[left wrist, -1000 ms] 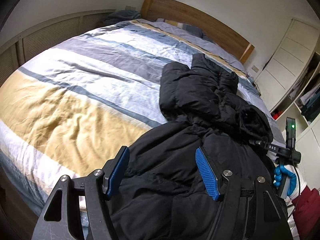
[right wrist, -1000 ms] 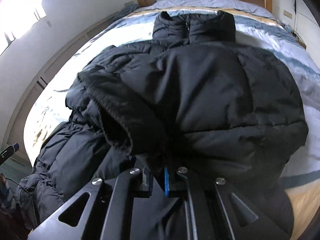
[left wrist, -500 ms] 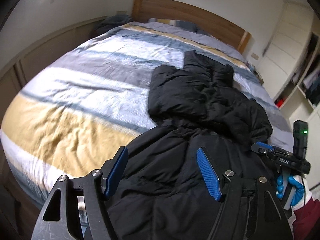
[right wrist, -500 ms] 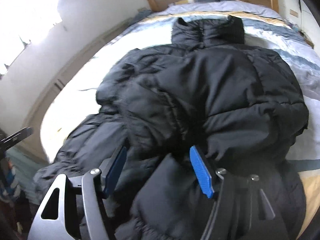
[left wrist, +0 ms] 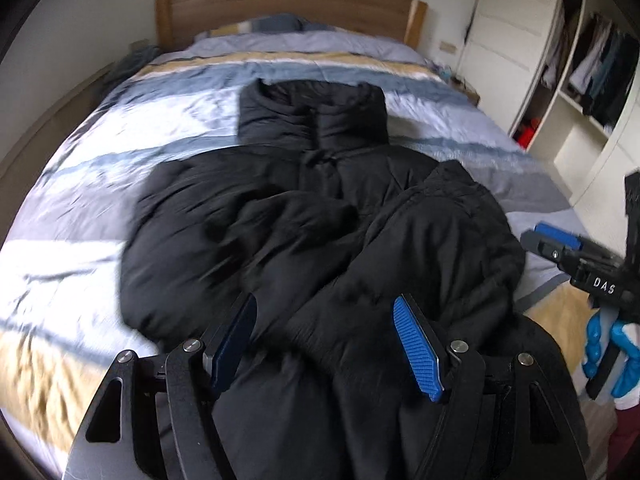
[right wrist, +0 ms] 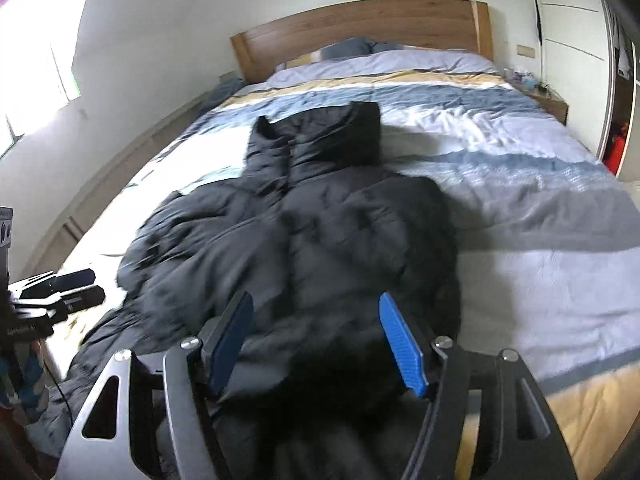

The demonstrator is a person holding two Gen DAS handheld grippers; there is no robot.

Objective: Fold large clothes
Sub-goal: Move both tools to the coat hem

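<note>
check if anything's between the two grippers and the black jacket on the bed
Nothing visible is. The black jacket lies bare on the striped bedcover, directly below the open left gripper and the open right gripper; neither holds any fabric.

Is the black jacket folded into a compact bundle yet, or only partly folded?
Only partly folded. The black jacket has both sleeves laid across its front, but the body lies full length on the bed, collar toward the headboard.

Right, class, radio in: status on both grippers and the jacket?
Left gripper open. Right gripper open, empty. Black jacket on bed, sleeves folded in. Nothing in the way.
</note>
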